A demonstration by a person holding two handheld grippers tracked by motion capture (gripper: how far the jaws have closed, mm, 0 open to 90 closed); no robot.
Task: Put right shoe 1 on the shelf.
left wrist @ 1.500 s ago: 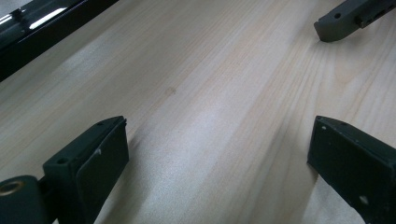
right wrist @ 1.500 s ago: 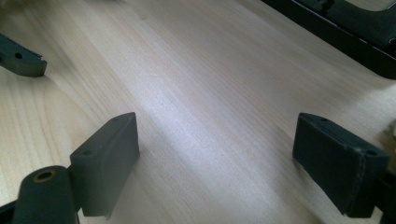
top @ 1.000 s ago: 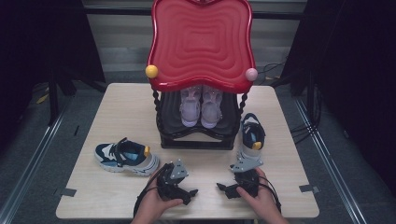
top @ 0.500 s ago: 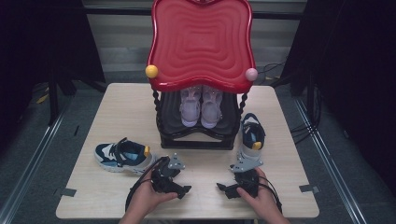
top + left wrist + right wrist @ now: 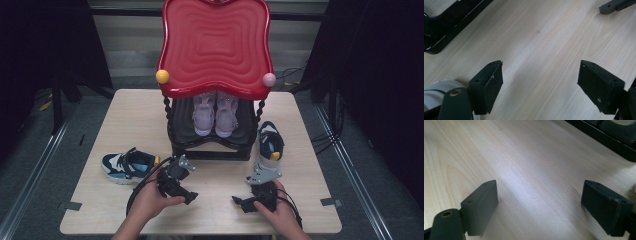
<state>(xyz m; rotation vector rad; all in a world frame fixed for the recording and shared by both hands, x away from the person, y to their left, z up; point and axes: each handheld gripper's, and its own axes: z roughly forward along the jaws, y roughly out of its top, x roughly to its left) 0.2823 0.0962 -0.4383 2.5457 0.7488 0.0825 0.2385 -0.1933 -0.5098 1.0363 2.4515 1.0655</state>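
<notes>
My left gripper (image 5: 186, 192) is held just above the table, right of a blue and white sneaker (image 5: 127, 165) that lies on its side. Its jaws have just been closing a little but still stand open (image 5: 540, 67), with bare wood between them. Low over the table's front right, my right gripper (image 5: 242, 204) is open too (image 5: 540, 186) and holds nothing. A second dark blue sneaker (image 5: 270, 145) lies ahead of it, beside the black stand (image 5: 210, 150).
The stand has a red wavy top (image 5: 215, 45) and a pair of pale lilac shoes (image 5: 215, 115) on its lower shelf. Its black base (image 5: 446, 27) is near my left gripper. The right gripper's grey plate (image 5: 616, 5) is ahead.
The left hand has lifted its gripper and shifted it left, toward the blue and white sneaker. The right hand and gripper have stayed in place.
</notes>
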